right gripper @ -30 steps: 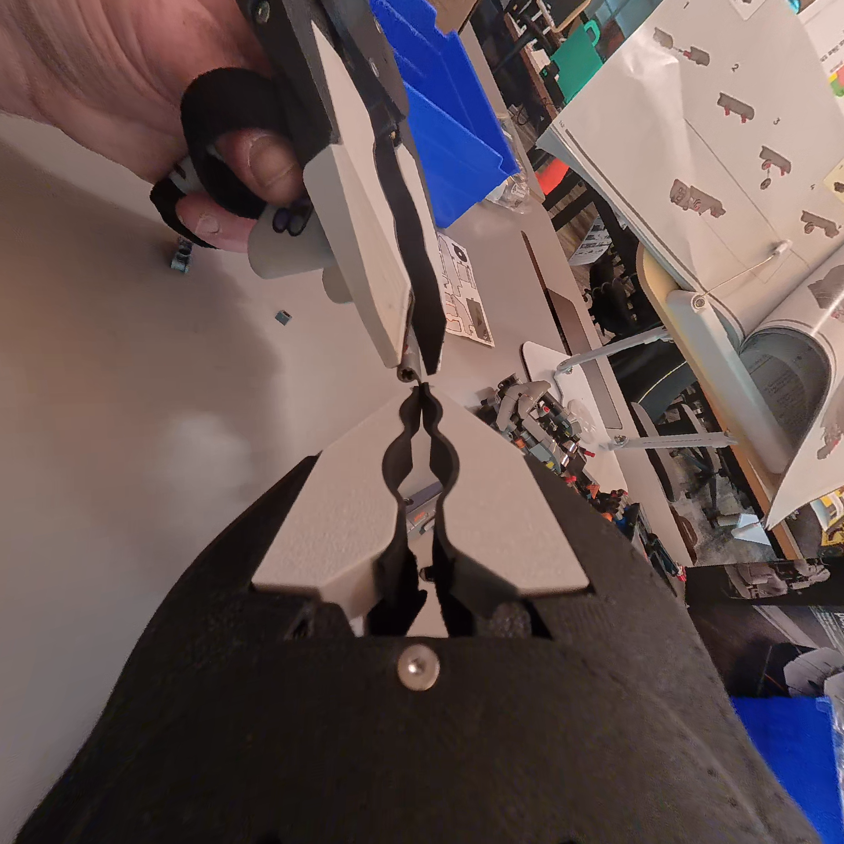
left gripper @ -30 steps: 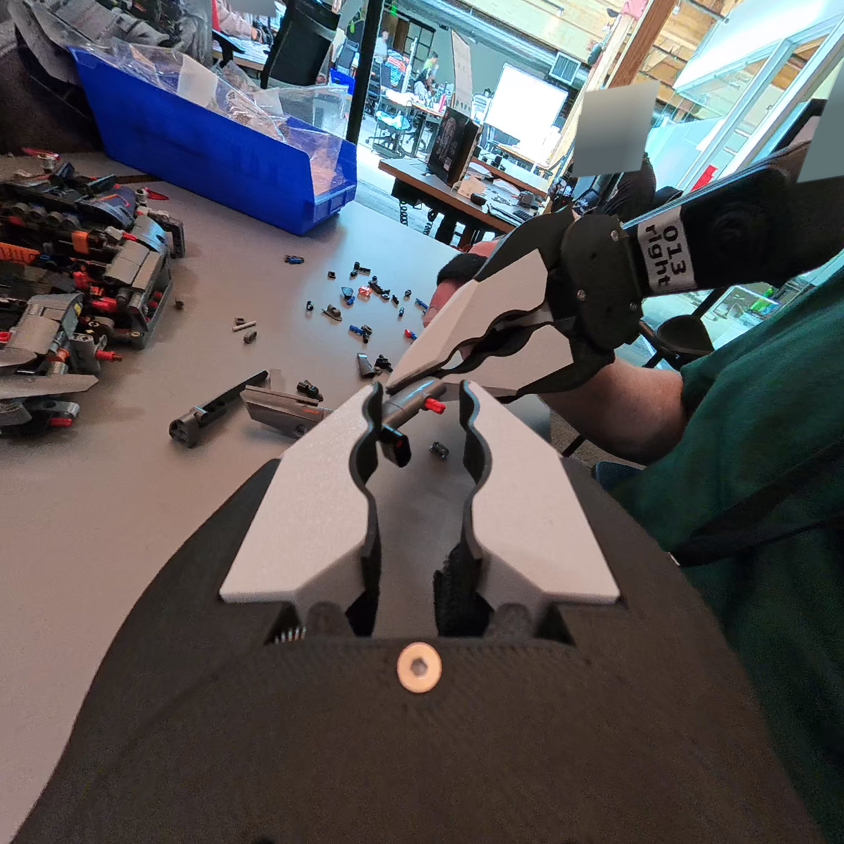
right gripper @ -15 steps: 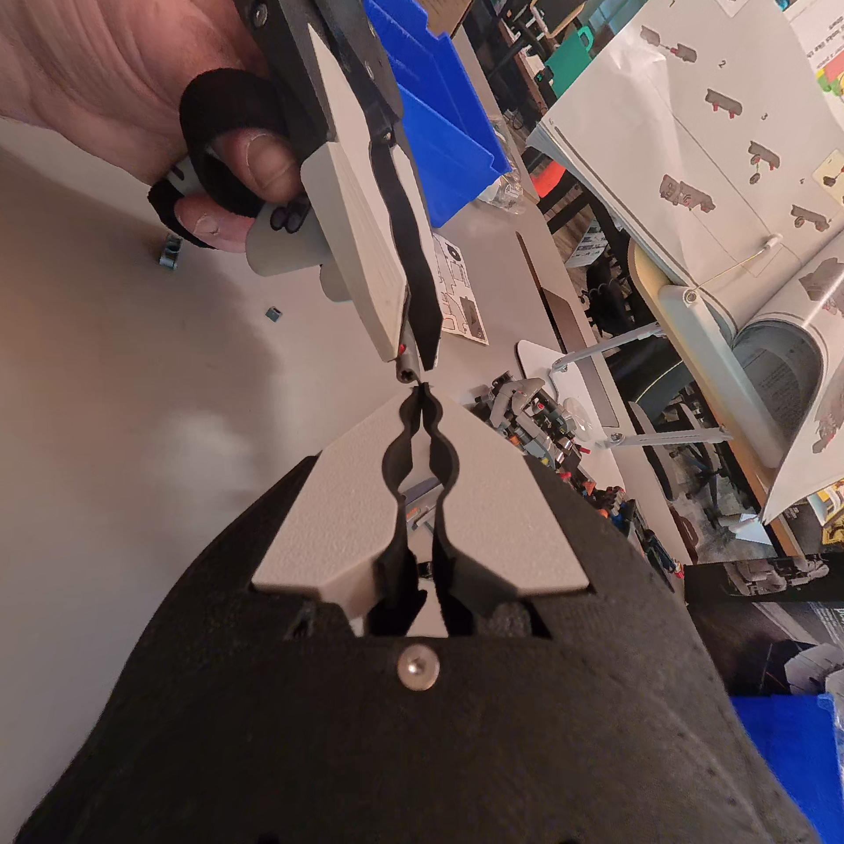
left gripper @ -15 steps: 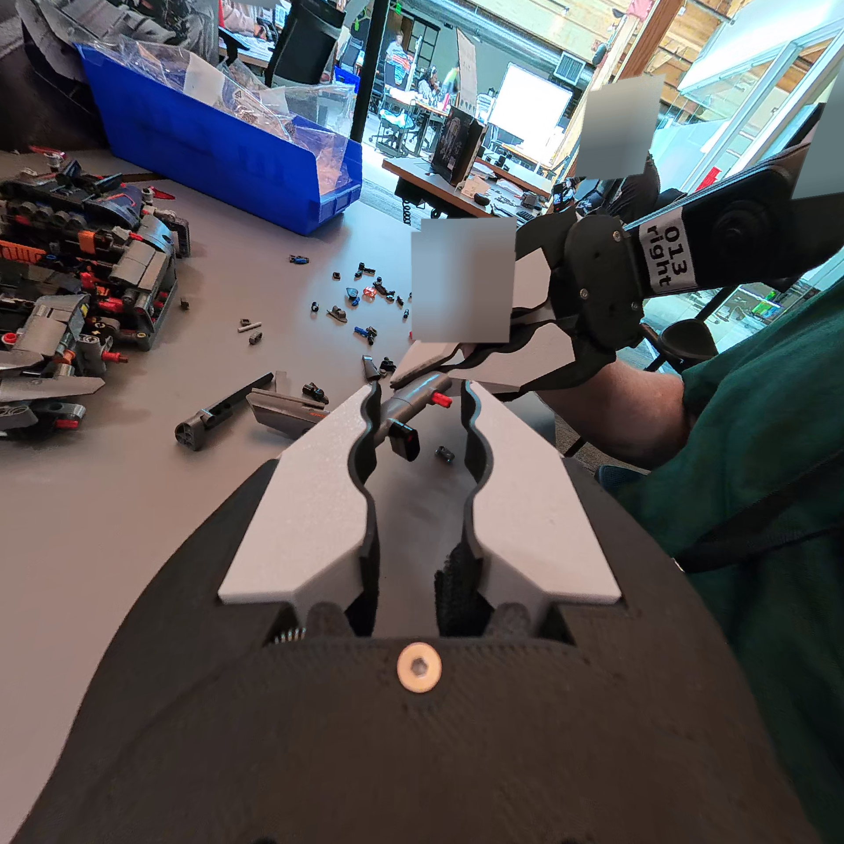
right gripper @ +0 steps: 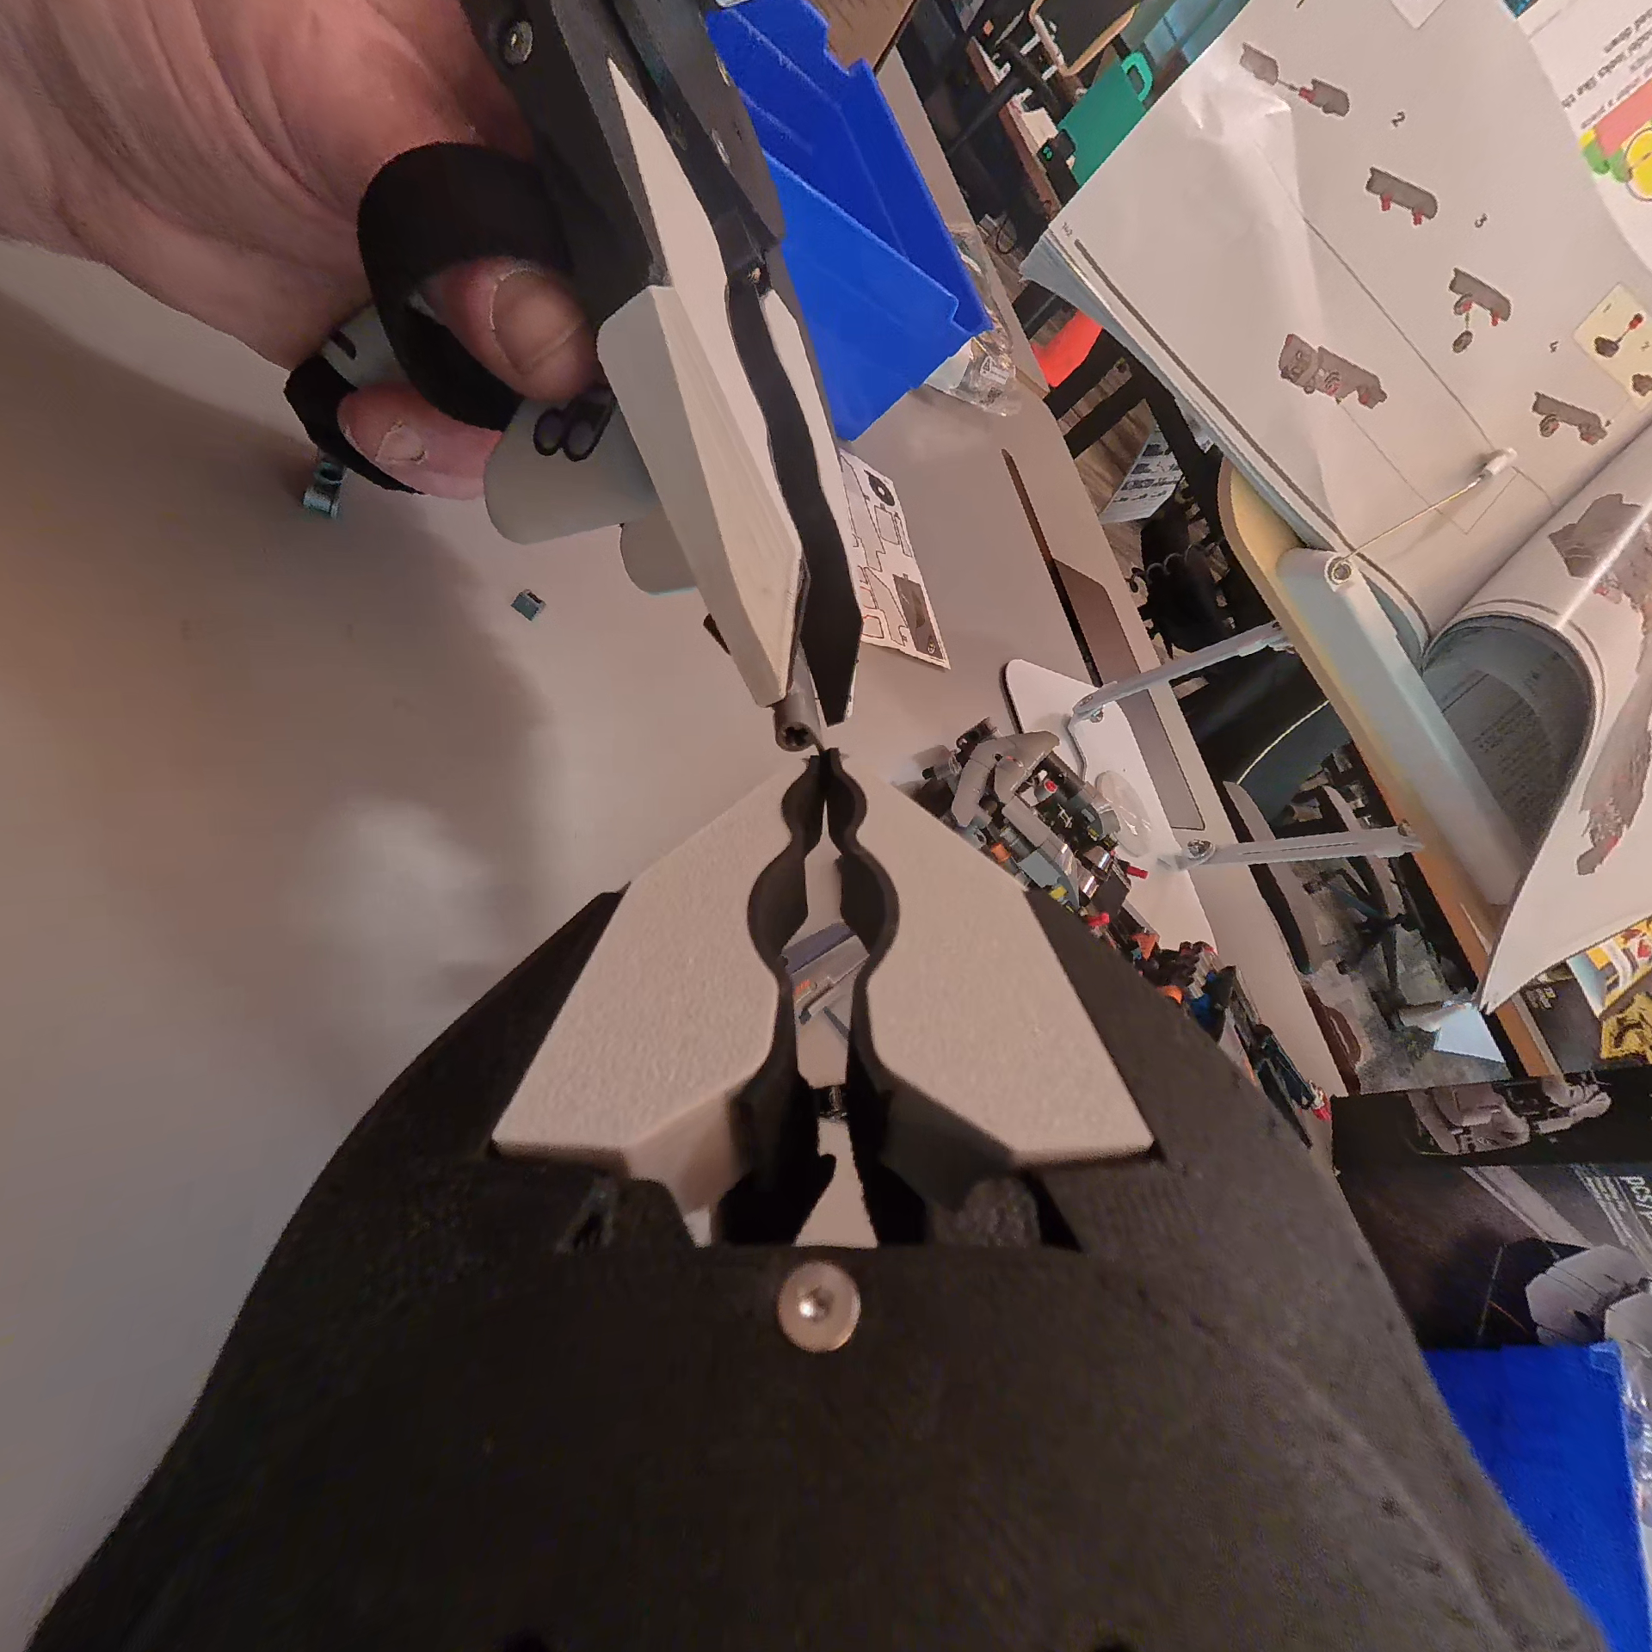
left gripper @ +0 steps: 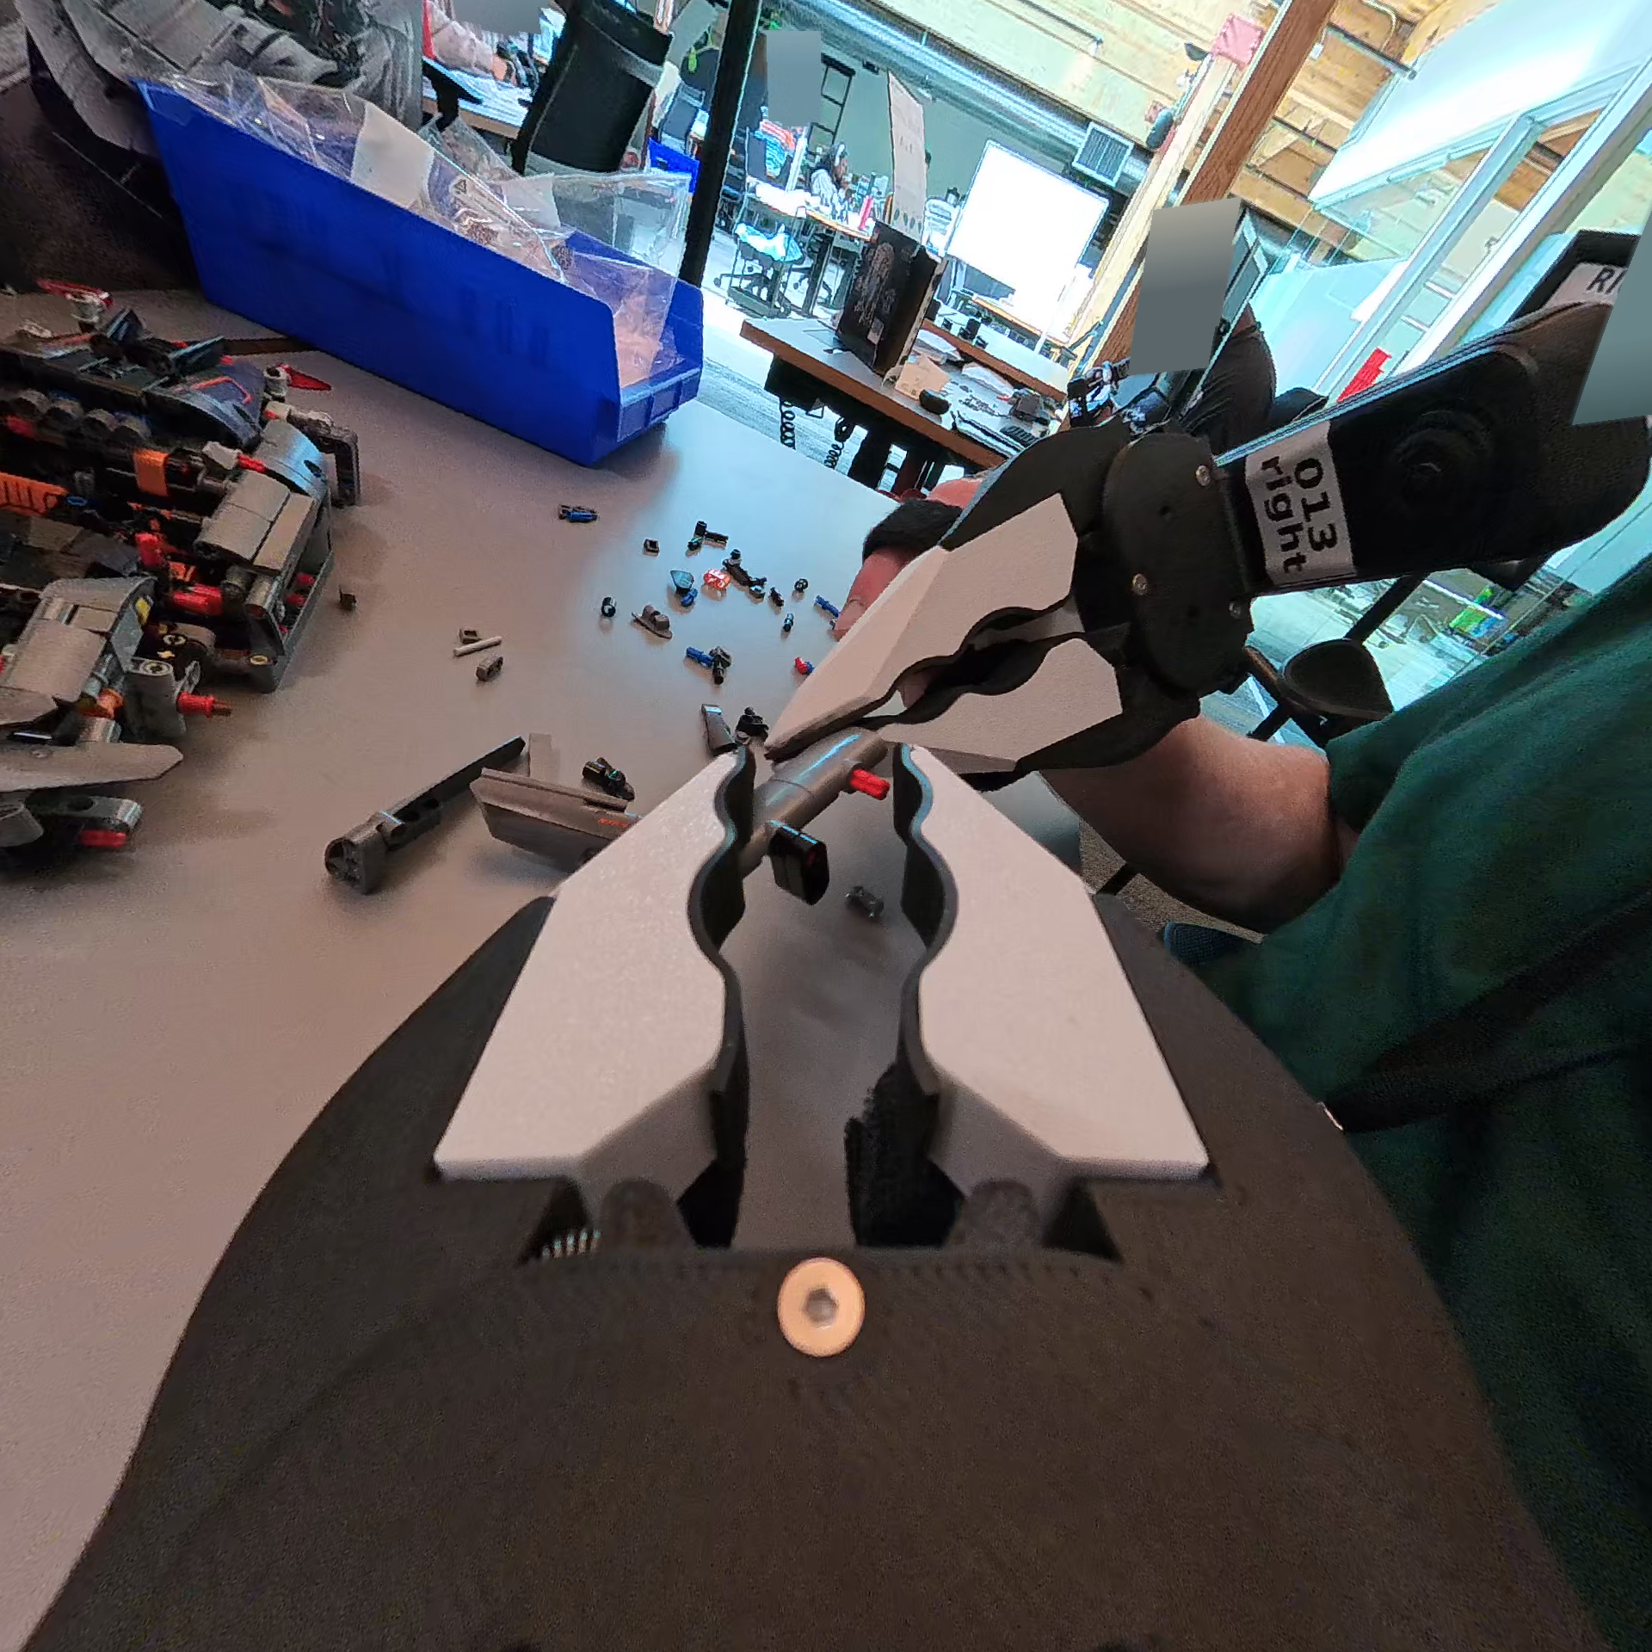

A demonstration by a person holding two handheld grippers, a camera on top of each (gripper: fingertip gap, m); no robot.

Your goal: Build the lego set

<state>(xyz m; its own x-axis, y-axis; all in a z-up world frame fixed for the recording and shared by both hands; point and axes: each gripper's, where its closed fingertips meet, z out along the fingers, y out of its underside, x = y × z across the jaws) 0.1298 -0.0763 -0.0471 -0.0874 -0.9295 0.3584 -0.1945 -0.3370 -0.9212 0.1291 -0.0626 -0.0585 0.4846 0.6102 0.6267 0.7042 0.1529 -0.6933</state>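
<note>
At centre frame the left gripper (left gripper: 818, 787), half open, pinches a light, stiff grey rod (left gripper: 809, 782); the closed right gripper (left gripper: 773, 737) nips its tip; hold the bare shaft.

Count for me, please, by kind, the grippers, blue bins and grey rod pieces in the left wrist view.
Grippers: 2, the left gripper and the right gripper
Blue bin: 1
Grey rod piece: 1
Total: 4
</note>
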